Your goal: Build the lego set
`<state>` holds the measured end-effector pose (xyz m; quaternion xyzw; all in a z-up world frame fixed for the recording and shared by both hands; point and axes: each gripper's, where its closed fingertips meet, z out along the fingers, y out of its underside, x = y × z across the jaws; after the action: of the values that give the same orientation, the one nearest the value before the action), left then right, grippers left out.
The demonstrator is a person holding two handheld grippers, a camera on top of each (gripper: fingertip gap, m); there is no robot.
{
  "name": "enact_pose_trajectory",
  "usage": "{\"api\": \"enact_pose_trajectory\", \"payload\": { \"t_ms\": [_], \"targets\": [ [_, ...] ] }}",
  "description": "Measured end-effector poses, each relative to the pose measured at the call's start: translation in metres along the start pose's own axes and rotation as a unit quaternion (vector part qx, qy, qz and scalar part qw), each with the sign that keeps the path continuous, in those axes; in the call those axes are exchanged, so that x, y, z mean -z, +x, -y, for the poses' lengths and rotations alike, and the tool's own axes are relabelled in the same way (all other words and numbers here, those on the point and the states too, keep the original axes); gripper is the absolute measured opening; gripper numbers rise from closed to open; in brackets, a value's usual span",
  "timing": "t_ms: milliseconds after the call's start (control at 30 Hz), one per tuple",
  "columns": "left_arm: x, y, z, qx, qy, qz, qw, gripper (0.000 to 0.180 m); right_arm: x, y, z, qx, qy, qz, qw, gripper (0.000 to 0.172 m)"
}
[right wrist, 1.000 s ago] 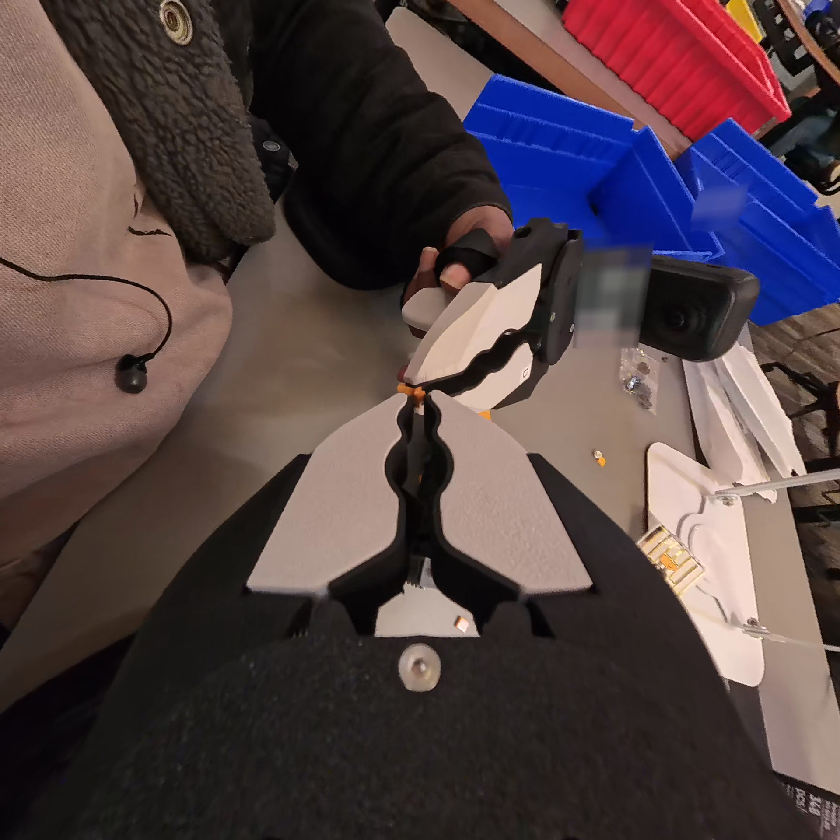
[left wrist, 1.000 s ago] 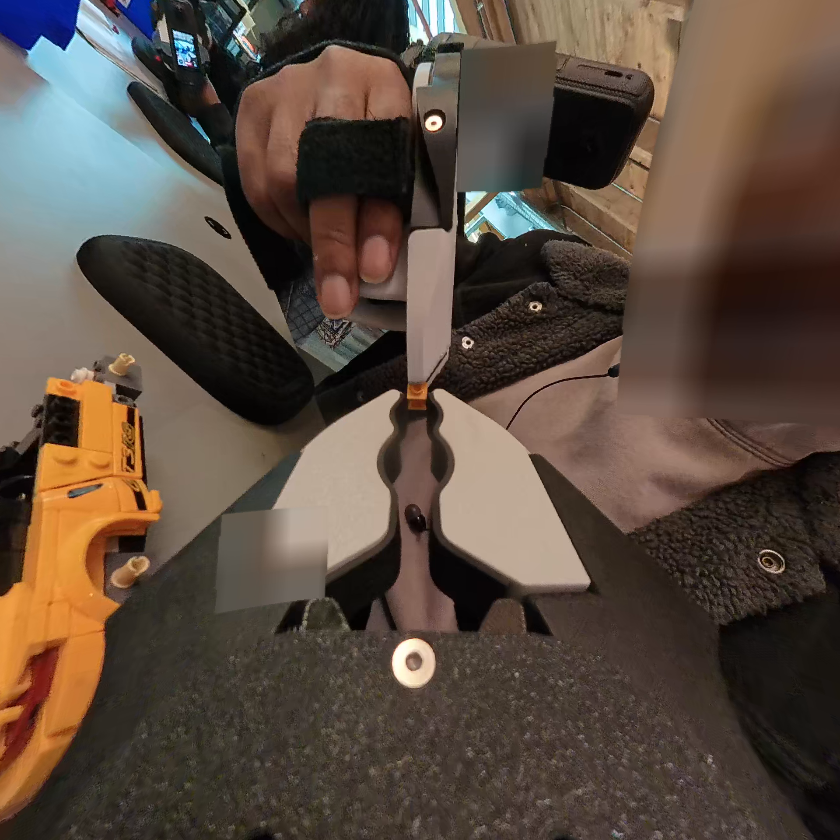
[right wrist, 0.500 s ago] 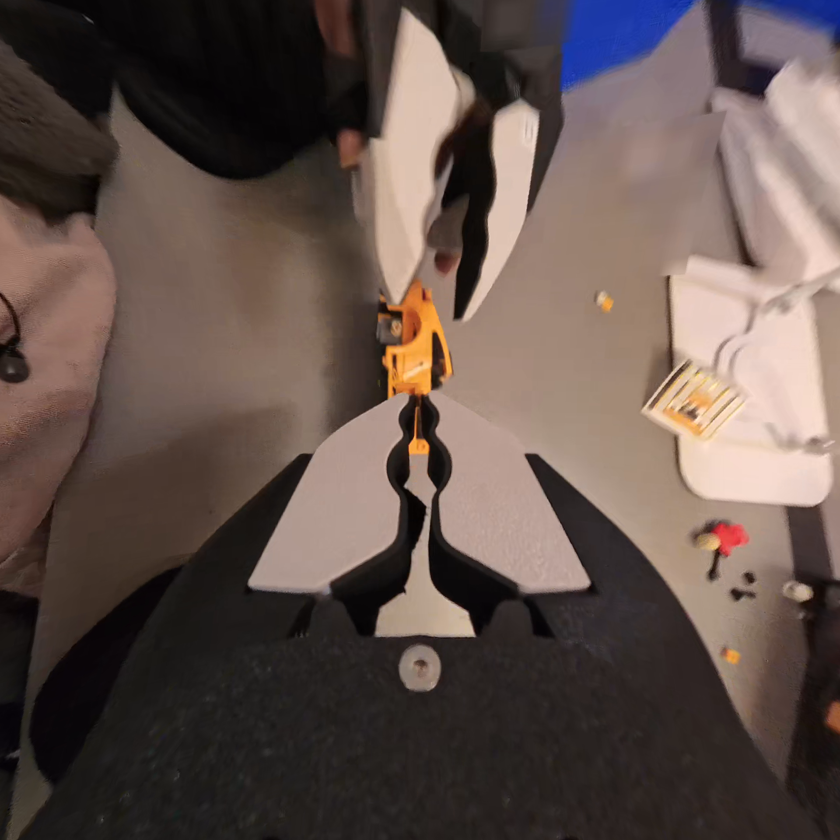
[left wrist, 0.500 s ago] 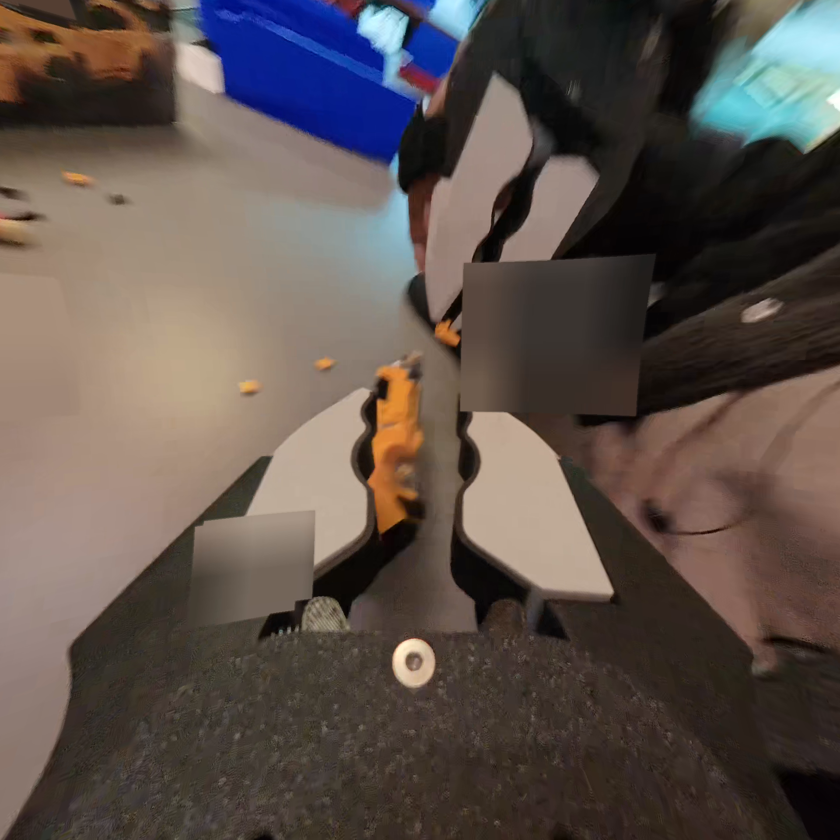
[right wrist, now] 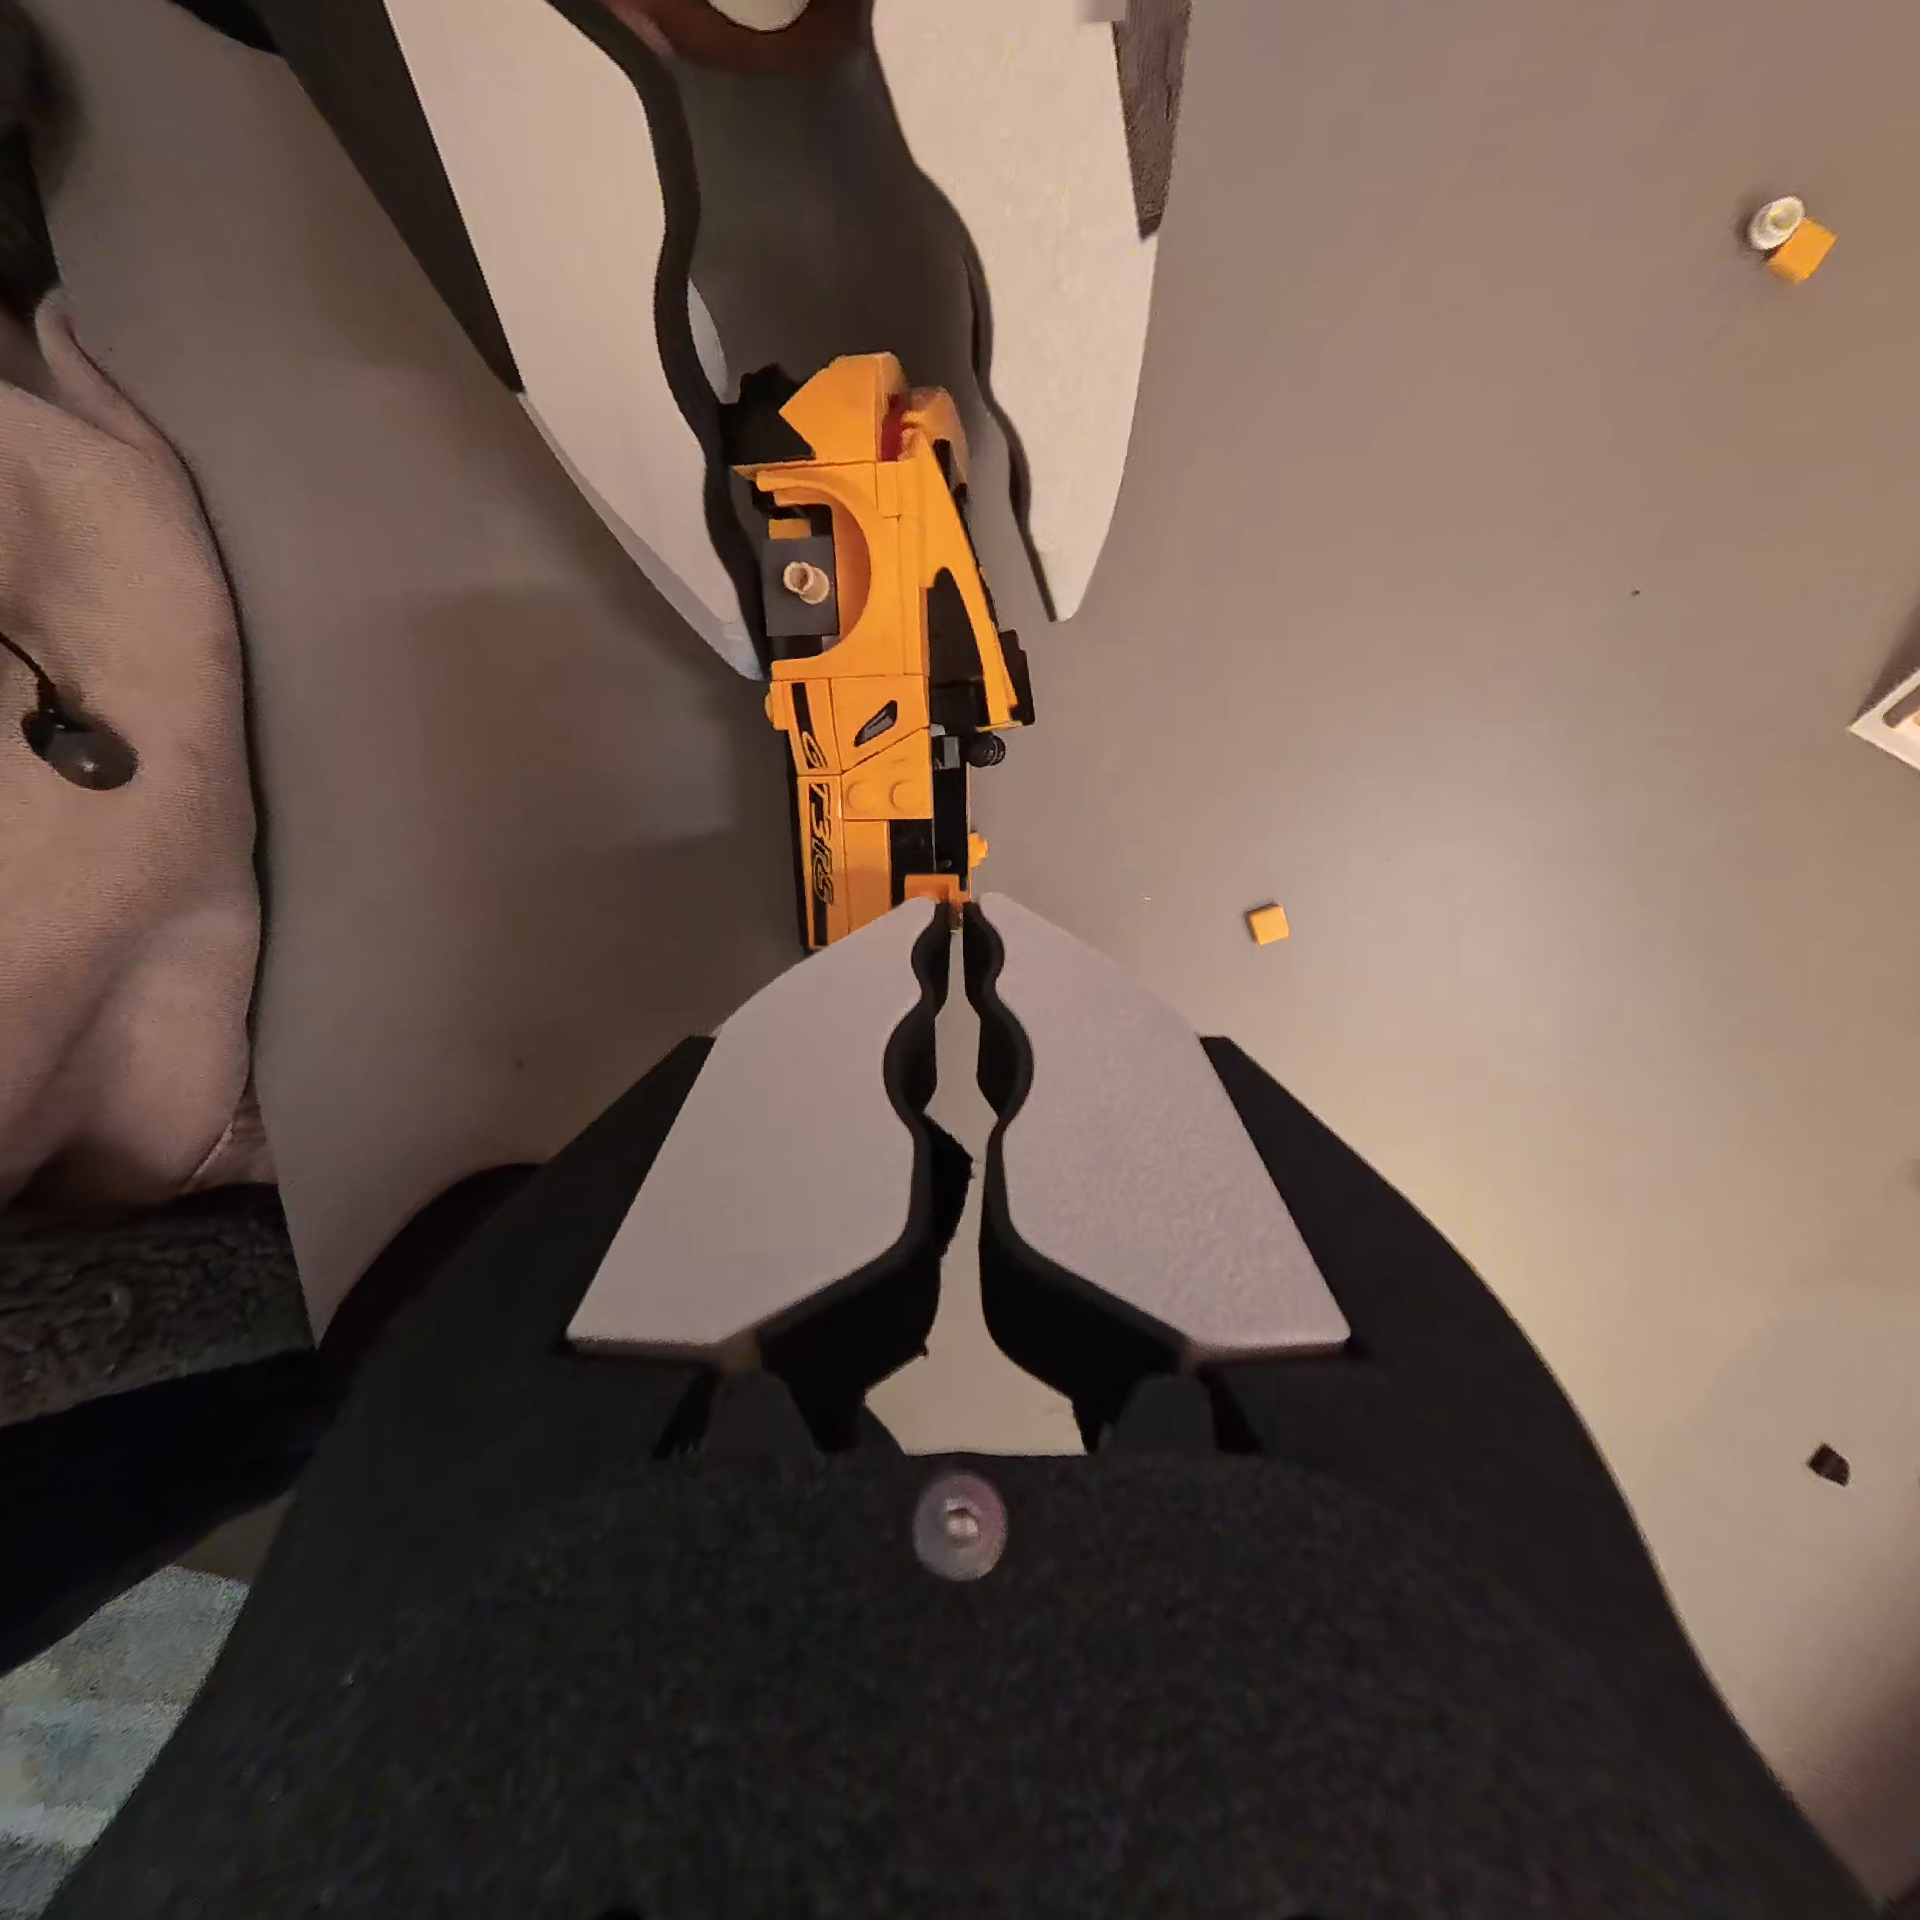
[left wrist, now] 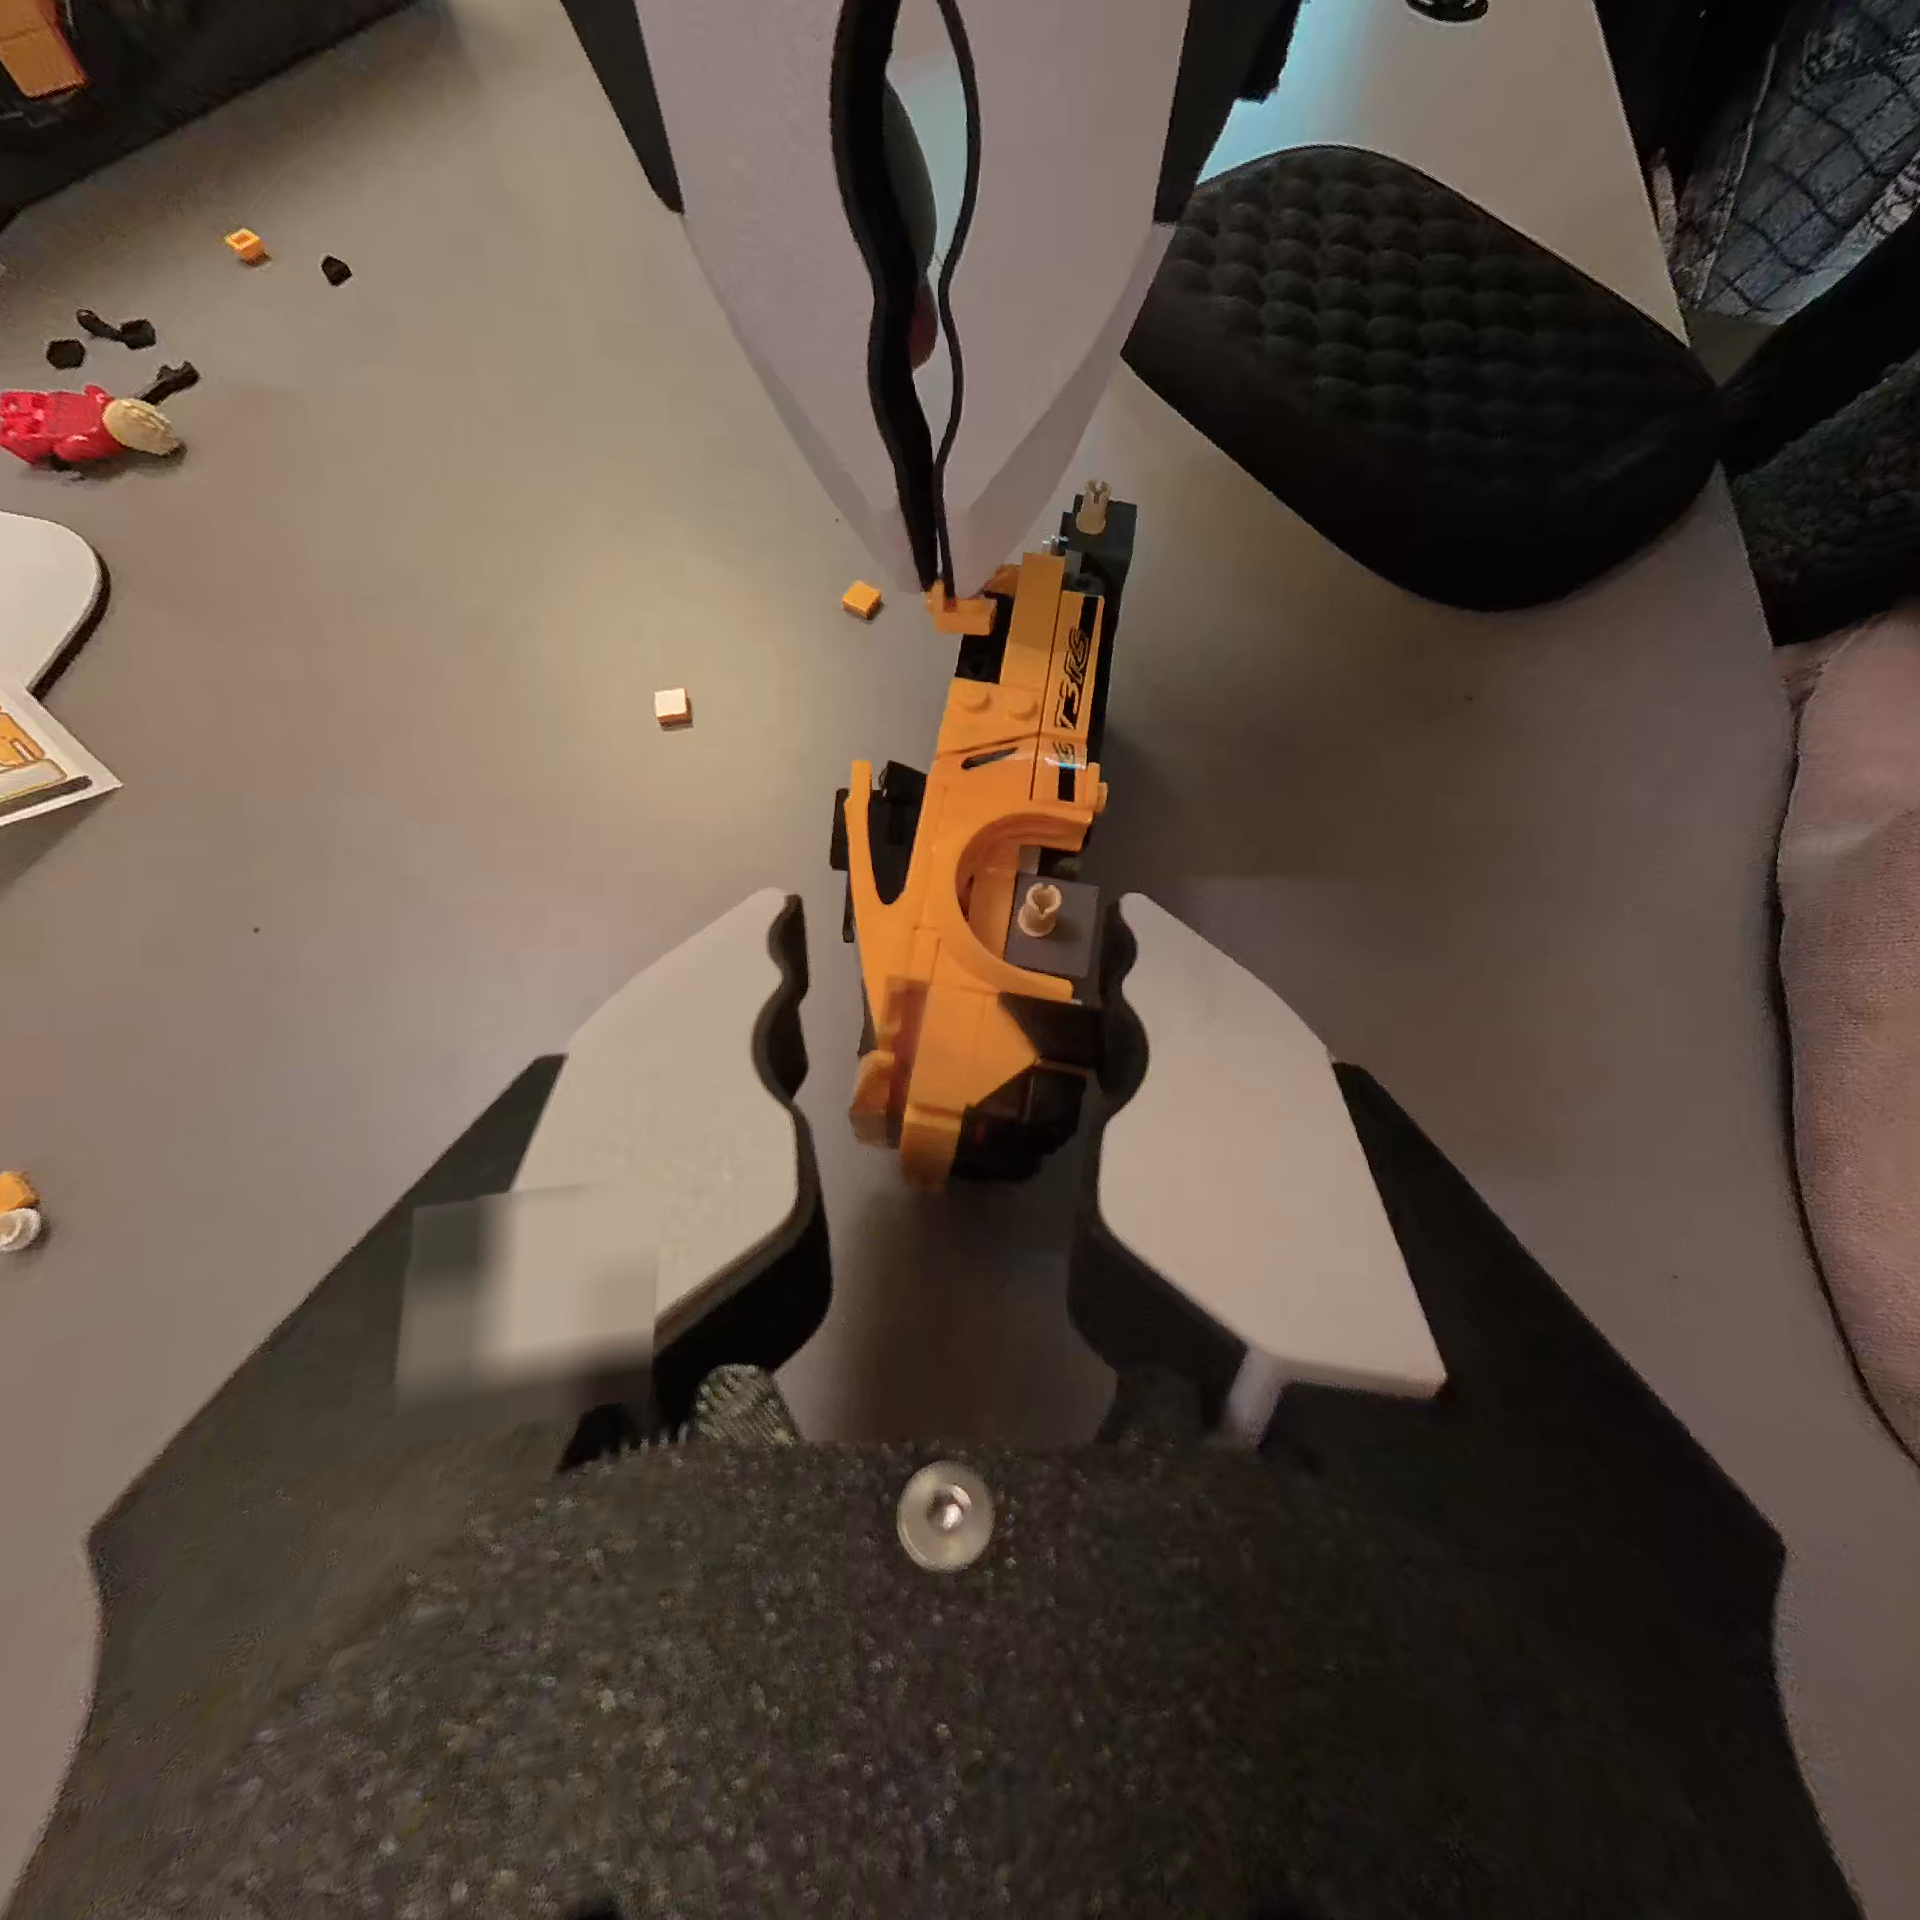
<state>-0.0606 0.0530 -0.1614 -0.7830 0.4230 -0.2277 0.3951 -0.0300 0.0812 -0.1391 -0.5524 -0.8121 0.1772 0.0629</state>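
Note:
An orange and black lego car (left wrist: 987, 883) lies on the grey table (left wrist: 416, 935). My left gripper (left wrist: 956, 914) is open, its two fingers standing either side of the car's near end; the left pad is clear of it. My right gripper (right wrist: 954, 909) is shut on a small orange piece (right wrist: 932, 888) and holds it against the car's (right wrist: 873, 644) other end. The right gripper also shows in the left wrist view (left wrist: 940, 587), coming down from the top. The left gripper shows in the right wrist view (right wrist: 904, 634), open around the car.
Loose small pieces lie on the table: an orange tile (left wrist: 861, 600), a pale tile (left wrist: 672, 707), a red piece (left wrist: 52, 426), several black bits. A black padded rest (left wrist: 1423, 384) lies at the far right. A person's torso (left wrist: 1849, 935) is at the right edge. Across from one pair of fingers to the other is roughly 5 cm. About 9 cm separates my right fingertips from the pale tile (left wrist: 672, 707). Seen from the right wrist view (right wrist: 1257, 935) as well.
A second ago both grippers pinched the small orange piece in the air. The left let go and opened. Both swung down to the car; the right kept the piece.

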Motion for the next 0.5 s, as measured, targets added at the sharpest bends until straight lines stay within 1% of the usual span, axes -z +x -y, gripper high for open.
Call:
{"api": "enact_pose_trajectory", "payload": {
  "t_ms": [100, 233, 500],
  "targets": [
    [0.0006, 0.0001, 0.0012, -0.005, 0.002, 0.006, 1.000, 0.042, -0.0008, -0.0024, -0.0008, -0.001, -0.014, 0.004, 1.000, 0.002],
    [0.0006, 0.0004, 0.0010, -0.003, -0.004, 0.011, 1.000, 0.042, -0.0010, -0.0032, -0.0017, -0.002, -0.036, -0.003, 0.999, 0.002],
    [0.0010, 0.0040, -0.0002, -0.030, -0.012, 0.043, 0.999, 0.042, -0.0010, -0.0078, -0.0020, -0.024, -0.084, -0.020, 0.996, 0.002]
  ]
}}
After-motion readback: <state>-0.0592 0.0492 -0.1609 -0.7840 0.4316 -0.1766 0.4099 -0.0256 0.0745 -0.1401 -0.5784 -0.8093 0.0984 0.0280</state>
